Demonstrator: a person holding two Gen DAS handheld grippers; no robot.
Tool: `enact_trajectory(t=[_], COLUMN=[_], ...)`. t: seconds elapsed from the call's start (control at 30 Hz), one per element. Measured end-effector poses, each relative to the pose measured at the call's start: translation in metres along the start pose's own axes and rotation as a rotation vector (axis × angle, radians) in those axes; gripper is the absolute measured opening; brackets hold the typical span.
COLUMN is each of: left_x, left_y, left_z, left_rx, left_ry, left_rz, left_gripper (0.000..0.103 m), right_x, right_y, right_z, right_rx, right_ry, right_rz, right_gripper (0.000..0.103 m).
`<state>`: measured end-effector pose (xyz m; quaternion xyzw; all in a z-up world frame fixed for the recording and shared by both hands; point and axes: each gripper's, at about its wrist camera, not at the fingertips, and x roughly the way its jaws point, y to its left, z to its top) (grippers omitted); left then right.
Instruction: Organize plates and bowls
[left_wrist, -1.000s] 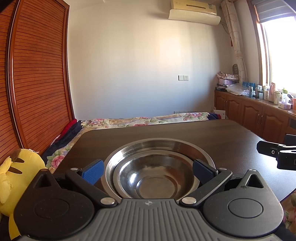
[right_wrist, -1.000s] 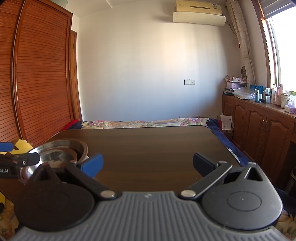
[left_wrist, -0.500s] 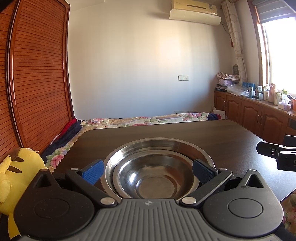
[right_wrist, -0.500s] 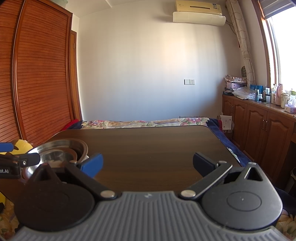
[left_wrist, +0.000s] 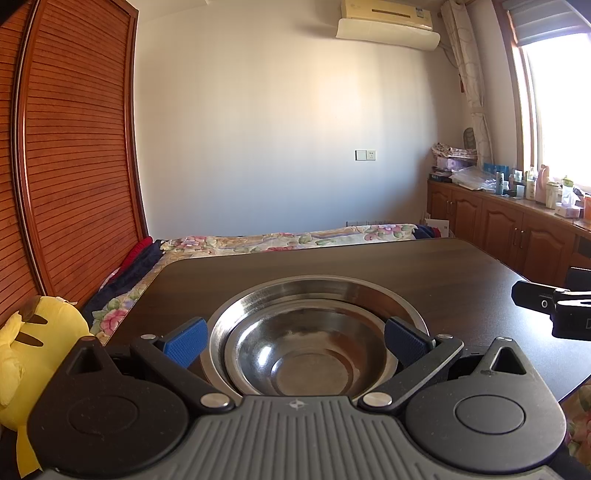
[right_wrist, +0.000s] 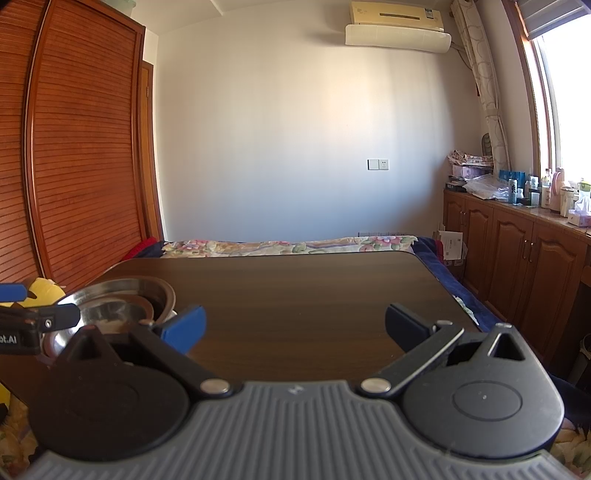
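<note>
A smaller steel bowl (left_wrist: 306, 354) sits nested inside a wider steel bowl (left_wrist: 314, 291) on the dark wooden table (left_wrist: 369, 262). My left gripper (left_wrist: 295, 341) is open, its blue pads on either side of the stack at the near rim, touching nothing. The stack also shows in the right wrist view (right_wrist: 122, 302) at the left. My right gripper (right_wrist: 295, 326) is open and empty above bare table, to the right of the bowls. Its finger shows in the left wrist view (left_wrist: 546, 302); the left one's finger shows in the right wrist view (right_wrist: 40, 319).
A yellow plush toy (left_wrist: 33, 347) lies left of the table. A floral bed cover (left_wrist: 280, 240) lies beyond the far edge. A wooden wardrobe (left_wrist: 66, 166) stands left. Cabinets (right_wrist: 524, 258) with bottles run along the right wall.
</note>
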<state>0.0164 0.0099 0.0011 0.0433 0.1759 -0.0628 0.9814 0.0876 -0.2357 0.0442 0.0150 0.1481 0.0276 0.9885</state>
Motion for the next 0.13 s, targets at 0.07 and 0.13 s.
enact_trajectory(t=[0.07, 0.13], left_x=[-0.0001, -0.0001], left_y=[-0.0001, -0.0002], left_z=[0.0000, 0.0000], left_rx=[0.000, 0.000], left_ry=[0.000, 0.000], left_rz=[0.000, 0.001], left_gripper=[0.103, 0.103], right_x=[0.0000, 0.0000], right_y=[-0.0006, -0.0006], right_z=[0.0001, 0.0002], right_rx=[0.000, 0.000], right_ry=[0.000, 0.000], right_rz=[0.000, 0.000], right_gripper=[0.103, 0.103])
